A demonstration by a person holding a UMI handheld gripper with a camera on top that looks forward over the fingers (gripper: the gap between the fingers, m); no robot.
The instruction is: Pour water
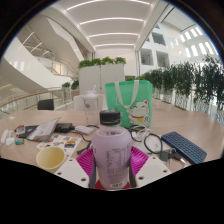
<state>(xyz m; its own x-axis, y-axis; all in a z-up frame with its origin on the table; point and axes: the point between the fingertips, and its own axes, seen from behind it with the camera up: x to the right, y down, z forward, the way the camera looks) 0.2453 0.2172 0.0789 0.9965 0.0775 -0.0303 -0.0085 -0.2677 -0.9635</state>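
Note:
A clear plastic water bottle (111, 150) with a white cap and a printed label stands upright between my fingers. My gripper (111, 163) is shut on the bottle, with the magenta pads (86, 160) pressing its sides. To the left of the fingers, on the light table (25, 155), sits a yellow cup (49, 157), open at the top. The bottle's base is hidden behind the fingers.
A black keyboard (186, 147) lies to the right of the bottle, with cables and glasses beside it. A green bag (130, 100) and a clear container (88, 103) stand beyond. Papers and small items (45, 130) clutter the left side.

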